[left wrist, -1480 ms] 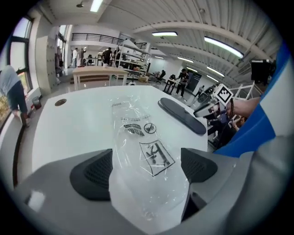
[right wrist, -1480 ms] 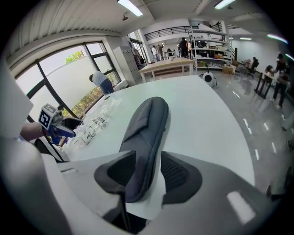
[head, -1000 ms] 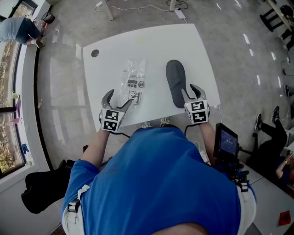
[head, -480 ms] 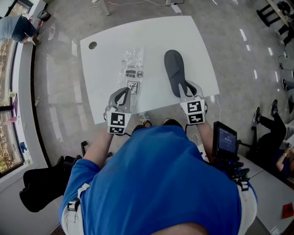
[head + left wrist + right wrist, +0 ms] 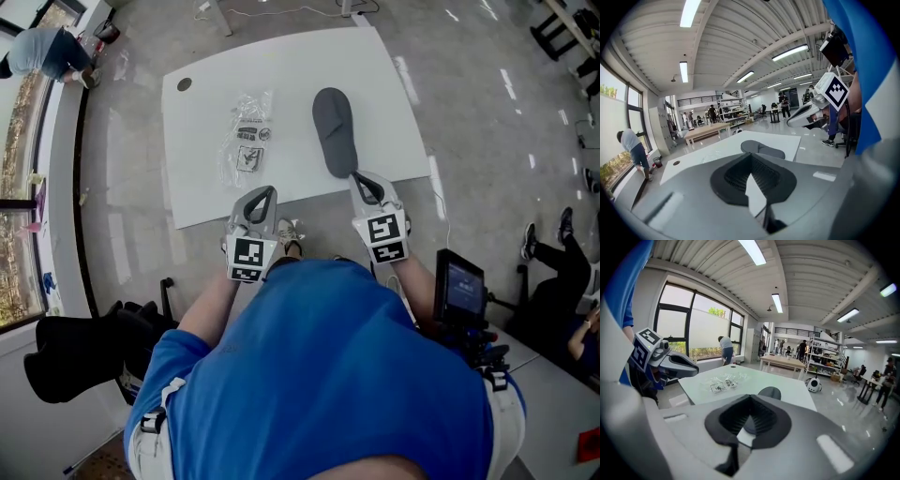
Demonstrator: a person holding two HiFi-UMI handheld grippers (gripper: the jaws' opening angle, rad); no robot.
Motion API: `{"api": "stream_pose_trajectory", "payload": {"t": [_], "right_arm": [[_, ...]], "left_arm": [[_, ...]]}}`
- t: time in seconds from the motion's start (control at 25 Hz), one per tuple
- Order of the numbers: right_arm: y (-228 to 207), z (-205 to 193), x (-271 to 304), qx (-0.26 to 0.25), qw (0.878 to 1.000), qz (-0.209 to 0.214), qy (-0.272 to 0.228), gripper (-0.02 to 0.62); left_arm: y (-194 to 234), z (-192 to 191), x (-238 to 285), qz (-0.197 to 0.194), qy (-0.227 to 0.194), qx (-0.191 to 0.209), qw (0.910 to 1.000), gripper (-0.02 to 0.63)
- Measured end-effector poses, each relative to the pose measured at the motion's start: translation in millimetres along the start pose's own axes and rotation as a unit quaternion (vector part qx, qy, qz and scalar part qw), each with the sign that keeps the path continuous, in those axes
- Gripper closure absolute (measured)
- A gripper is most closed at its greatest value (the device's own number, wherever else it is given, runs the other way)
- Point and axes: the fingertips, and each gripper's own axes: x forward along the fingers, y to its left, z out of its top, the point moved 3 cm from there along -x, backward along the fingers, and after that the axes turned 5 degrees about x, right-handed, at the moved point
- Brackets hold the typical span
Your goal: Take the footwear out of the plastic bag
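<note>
We see both hand-held grippers over the near edge of the white rectangular table [image 5: 291,75], side by side and pointing across it. The left gripper [image 5: 266,193] has its jaws pressed together, the ribbed dark pads meeting with nothing between them; they have just been closing. The right gripper [image 5: 360,178] is the same: its jaws have just been closing, they now meet, and nothing is caught in them.

The dark grey flat piece of footwear [image 5: 333,131] lies bare on the tabletop, outside the bag, with its long side running away from us. Its near end is close in front of the right gripper, which has no hold on it. The clear crinkled plastic bag with printed labels [image 5: 244,145] lies flat to the left of the footwear, apart from it, and beyond the left gripper.

In the left gripper view the footwear [image 5: 761,149] shows past the closed pads, with the right gripper [image 5: 806,115] off to the side. In the right gripper view we see the bag [image 5: 723,380] and the footwear [image 5: 769,392] on the table beyond the jaws
</note>
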Motion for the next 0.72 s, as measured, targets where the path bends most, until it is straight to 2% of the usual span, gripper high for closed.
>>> {"api": "stream_pose_trajectory", "payload": {"t": [0.36,0.72], "right_arm": [[17.2,-28.0,-68.4,0.005,0.999,0.042,-0.026,0.592],[29.3,-28.3,-91.0,0.009,0.999,0.037,-0.035,0.592]], "left_arm": [[-73.8,15.1,-48.5,0.040,-0.004,-0.017,0.9990,0.600],[-88.5,21.2,-61.9,0.039,-0.023,-0.014,0.9989,0.600]]}}
